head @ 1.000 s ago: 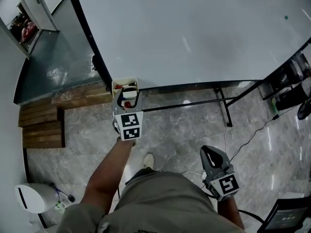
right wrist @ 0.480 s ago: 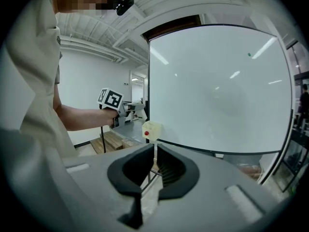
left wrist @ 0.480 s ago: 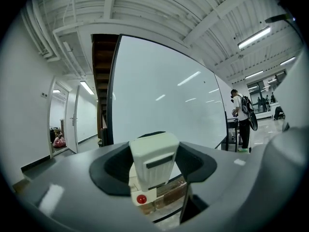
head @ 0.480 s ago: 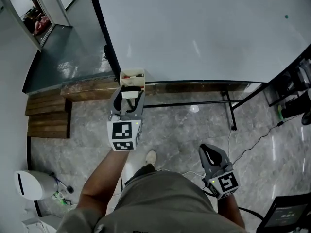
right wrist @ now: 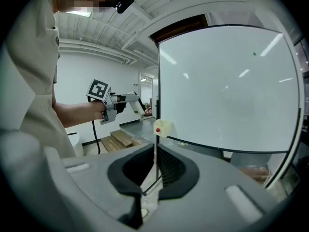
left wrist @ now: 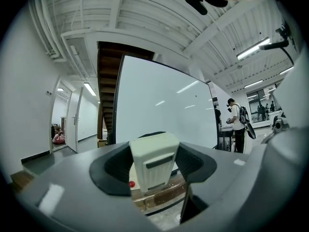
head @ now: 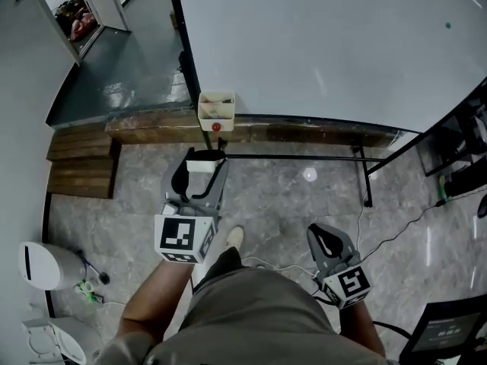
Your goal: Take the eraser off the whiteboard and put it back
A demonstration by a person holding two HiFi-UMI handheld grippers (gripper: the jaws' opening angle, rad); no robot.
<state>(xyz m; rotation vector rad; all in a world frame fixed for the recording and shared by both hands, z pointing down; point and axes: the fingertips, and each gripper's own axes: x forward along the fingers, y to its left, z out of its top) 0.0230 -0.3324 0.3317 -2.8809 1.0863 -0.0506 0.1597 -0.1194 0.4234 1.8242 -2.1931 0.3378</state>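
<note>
Cream eraser (left wrist: 153, 163) clamped in the left hand-held gripper (head: 203, 160), clear of the whiteboard (head: 327, 44); right hand-held gripper (head: 326, 239) closed on nothing. Looks like take-off done; next calls for carrying it level back to the holder box (head: 216, 109).

This looks like a big open workspace of the office or lab sort, not a home. A large white whiteboard (head: 327, 44) on a black metal stand fills one side, set on a polished grey stone-look tile floor (head: 281, 204). Overhead runs a bare white-painted ceiling of beams and ribbed decking (left wrist: 145, 13) with long tube lights (left wrist: 253, 50). Low brown wooden steps (head: 76, 177) rise to a dark glossy landing (head: 114, 90) by a white door (left wrist: 76, 122). Far off stands a person with a backpack (left wrist: 237, 122).
</note>
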